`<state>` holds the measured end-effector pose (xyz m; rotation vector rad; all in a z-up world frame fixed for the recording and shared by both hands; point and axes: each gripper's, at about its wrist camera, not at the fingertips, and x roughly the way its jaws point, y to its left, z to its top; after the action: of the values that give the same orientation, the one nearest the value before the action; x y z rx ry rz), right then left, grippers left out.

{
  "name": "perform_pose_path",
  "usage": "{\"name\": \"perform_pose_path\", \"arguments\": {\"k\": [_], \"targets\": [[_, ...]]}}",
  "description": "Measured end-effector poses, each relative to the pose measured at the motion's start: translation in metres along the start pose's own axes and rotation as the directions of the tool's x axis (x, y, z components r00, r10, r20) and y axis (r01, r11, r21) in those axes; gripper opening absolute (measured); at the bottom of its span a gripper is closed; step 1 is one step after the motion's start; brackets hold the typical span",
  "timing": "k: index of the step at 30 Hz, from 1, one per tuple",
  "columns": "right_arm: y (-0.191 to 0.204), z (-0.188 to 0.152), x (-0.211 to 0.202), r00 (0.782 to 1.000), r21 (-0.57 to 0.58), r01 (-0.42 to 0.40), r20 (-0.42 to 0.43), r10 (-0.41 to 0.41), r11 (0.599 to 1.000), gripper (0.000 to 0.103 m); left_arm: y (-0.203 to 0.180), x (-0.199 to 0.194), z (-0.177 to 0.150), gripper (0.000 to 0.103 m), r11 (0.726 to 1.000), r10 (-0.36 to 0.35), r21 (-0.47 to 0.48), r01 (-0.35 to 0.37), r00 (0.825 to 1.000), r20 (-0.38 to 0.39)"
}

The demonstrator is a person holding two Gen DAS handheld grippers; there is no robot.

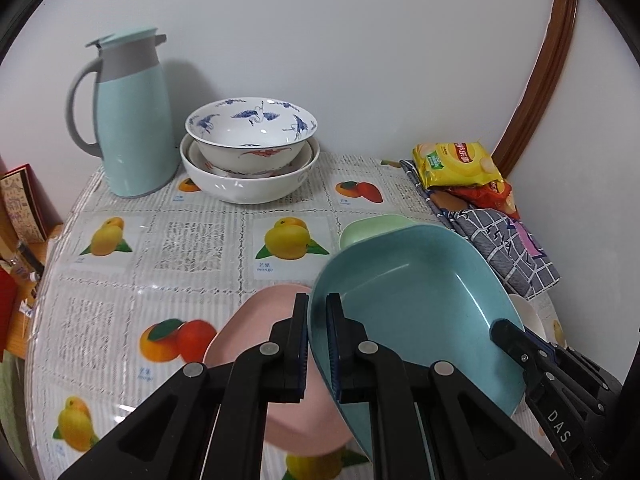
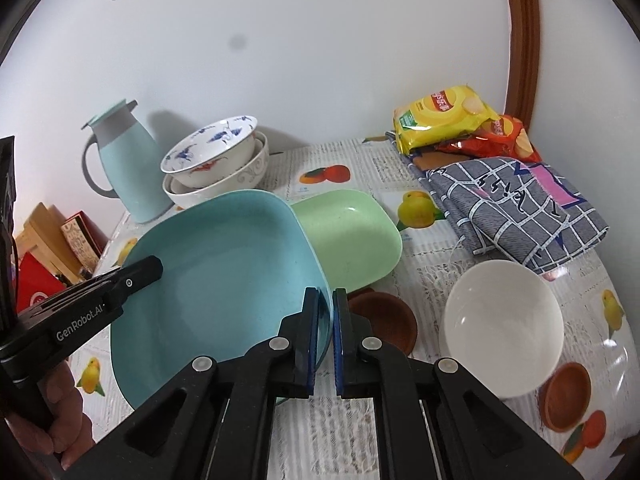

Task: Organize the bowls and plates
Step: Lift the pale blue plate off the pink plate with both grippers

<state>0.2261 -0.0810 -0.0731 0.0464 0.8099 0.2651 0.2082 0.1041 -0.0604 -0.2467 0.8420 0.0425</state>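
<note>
Both grippers hold one blue square plate [image 1: 416, 300] [image 2: 224, 276] lifted and tilted above the table. My left gripper [image 1: 318, 304] is shut on its left rim; my right gripper [image 2: 326, 300] is shut on its right rim. The right gripper's fingers [image 1: 516, 340] show in the left view, the left gripper's fingers [image 2: 136, 276] in the right view. A pink plate [image 1: 256, 344] lies under the blue one. A green plate [image 2: 352, 236] [image 1: 372, 228] lies behind it. A white bowl [image 2: 500, 320] and two brown saucers [image 2: 384, 320] [image 2: 564, 396] sit on the right. Stacked bowls [image 1: 250, 152] [image 2: 216, 164] stand at the back.
A light blue thermos jug [image 1: 128, 120] [image 2: 124, 160] stands back left by the wall. Snack bags [image 2: 444, 120] [image 1: 456, 164] and a folded checked cloth [image 2: 516, 204] [image 1: 504, 244] lie back right. Boxes [image 2: 60, 240] sit off the table's left edge.
</note>
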Motion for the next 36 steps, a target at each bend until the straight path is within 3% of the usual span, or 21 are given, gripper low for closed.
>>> {"name": "perform_pose_path", "arguments": {"k": [18,36], "targets": [[0.019,-0.02,-0.044,0.999,-0.026,-0.034,0.035,0.034,0.999,0.006,0.016,-0.043,-0.028,0.009,0.999,0.019,-0.05,-0.018,1.0,0.02],[0.044,-0.047,0.007,0.993,-0.07,-0.076,-0.099,0.069,0.995,0.006,0.057,-0.009,-0.059,0.009,0.987,0.085,-0.128,-0.094,0.993,-0.079]]}}
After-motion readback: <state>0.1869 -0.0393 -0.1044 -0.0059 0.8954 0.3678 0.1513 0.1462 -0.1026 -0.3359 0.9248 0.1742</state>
